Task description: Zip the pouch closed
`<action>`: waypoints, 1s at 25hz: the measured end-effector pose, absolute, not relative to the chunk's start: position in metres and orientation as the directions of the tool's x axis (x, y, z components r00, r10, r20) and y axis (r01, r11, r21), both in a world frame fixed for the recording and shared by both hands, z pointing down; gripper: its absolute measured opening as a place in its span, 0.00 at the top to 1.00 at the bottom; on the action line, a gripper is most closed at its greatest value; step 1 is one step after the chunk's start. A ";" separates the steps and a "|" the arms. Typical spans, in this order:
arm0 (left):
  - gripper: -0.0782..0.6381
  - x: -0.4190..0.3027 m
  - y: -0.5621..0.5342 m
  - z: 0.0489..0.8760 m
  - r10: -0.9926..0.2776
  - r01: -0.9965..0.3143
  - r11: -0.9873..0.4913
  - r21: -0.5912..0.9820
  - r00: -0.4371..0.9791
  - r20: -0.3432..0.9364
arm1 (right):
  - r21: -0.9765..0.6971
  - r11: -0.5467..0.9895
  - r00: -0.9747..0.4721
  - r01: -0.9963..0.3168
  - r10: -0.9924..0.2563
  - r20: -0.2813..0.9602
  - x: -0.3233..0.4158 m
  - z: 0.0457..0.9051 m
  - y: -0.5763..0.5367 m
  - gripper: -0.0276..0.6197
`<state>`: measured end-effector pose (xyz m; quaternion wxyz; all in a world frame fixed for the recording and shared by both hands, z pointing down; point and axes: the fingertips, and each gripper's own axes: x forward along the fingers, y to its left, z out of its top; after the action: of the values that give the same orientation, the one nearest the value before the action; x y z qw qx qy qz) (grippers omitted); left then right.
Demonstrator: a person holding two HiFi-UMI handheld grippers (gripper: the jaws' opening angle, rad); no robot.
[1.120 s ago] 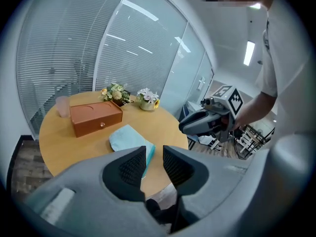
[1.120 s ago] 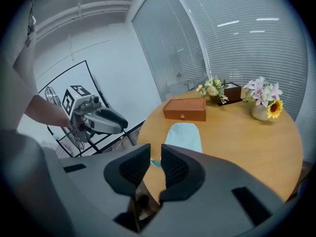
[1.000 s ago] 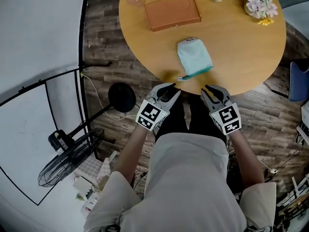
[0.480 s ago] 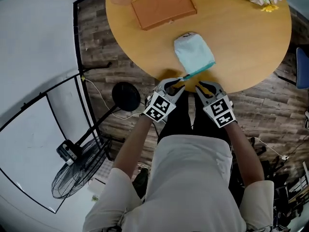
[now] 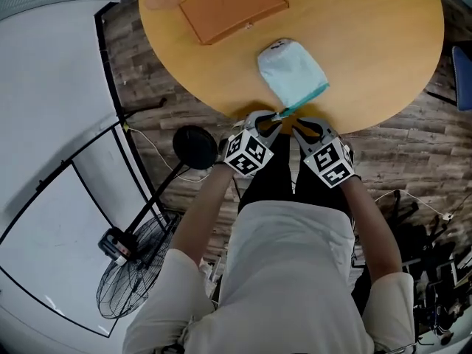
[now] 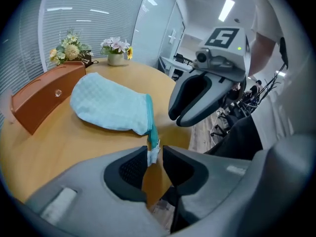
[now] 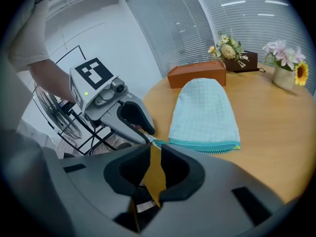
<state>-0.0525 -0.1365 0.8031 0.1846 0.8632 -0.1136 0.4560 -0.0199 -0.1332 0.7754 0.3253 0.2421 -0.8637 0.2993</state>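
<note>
The zip (image 5: 304,102) slants up-right along the pouch's (image 5: 291,68) near edge, its tab (image 6: 153,153) between the left gripper's (image 5: 265,121) parted jaws, the right gripper (image 5: 308,127) parted, empty, just beside.

Arms extended — left hand-held gripper (image 5: 265,120) and right hand-held gripper (image 5: 305,127) side by side, angled down, jaws narrowly apart.

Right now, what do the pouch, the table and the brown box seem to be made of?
Pouch: soft light-blue cloth, matte, fine checked weave; teal zipper band along its mouth. Table: wood or wood-look laminate, smooth, slight sheen. Box: probably leather or imitation leather, matte orange-brown, with a small metal-looking stud.
</note>
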 end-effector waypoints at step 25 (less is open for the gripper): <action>0.85 -0.048 -0.145 0.786 0.137 -0.308 -0.832 0.461 0.692 0.709 | -0.397 0.686 -0.681 -0.610 -0.197 0.705 -0.033 0.794 -0.148 0.83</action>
<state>-0.0478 -0.1453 0.7864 0.2856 0.8744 -0.0489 0.3892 -0.0328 -0.1478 0.7940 0.3230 0.2348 -0.8594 0.3195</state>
